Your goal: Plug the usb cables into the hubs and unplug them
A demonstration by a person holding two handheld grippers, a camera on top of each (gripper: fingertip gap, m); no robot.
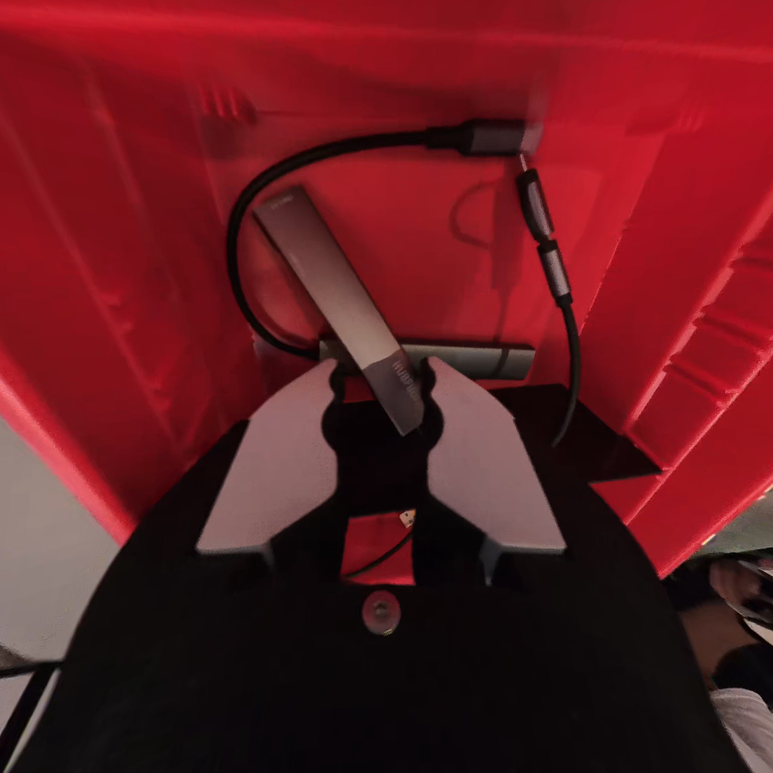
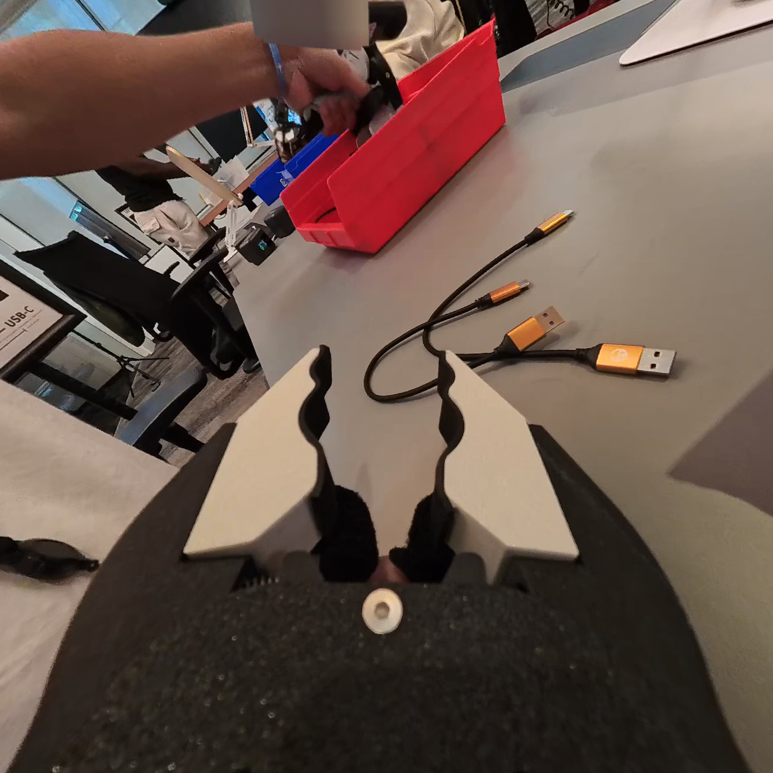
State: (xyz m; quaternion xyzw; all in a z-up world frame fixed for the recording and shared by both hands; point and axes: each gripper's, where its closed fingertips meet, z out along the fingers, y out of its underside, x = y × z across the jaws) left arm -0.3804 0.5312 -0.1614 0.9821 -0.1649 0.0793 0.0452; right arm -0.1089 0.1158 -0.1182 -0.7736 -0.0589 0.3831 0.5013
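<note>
My left gripper [image 1: 382, 372] is down inside a red bin [image 1: 125, 209] and is shut on the lower end of a slim grey USB hub [image 1: 330, 288], which tilts up to the left. A second grey hub [image 1: 472, 357] lies flat on the bin floor just beyond the fingertips, with a black braided cable [image 1: 251, 217] looping to a grey plug [image 1: 477, 136]. My right gripper [image 2: 382, 359] is open and empty, just above the grey table [image 2: 627, 167]. Black cables with orange plugs [image 2: 619, 359] lie right in front of it.
A short grey adapter cable [image 1: 543, 242] lies by the bin's right wall. In the right wrist view the red bin [image 2: 418, 175] stands farther back, with a person's arm [image 2: 125, 96] holding the left gripper in it. A blue bin [image 2: 288, 171] is behind, and the table's left edge is near. Left tips to right tips: about 50 centimetres. To reach the grey plug [image 1: 477, 136] in a straight line is about 9 centimetres for my left fingers, about 55 centimetres for my right.
</note>
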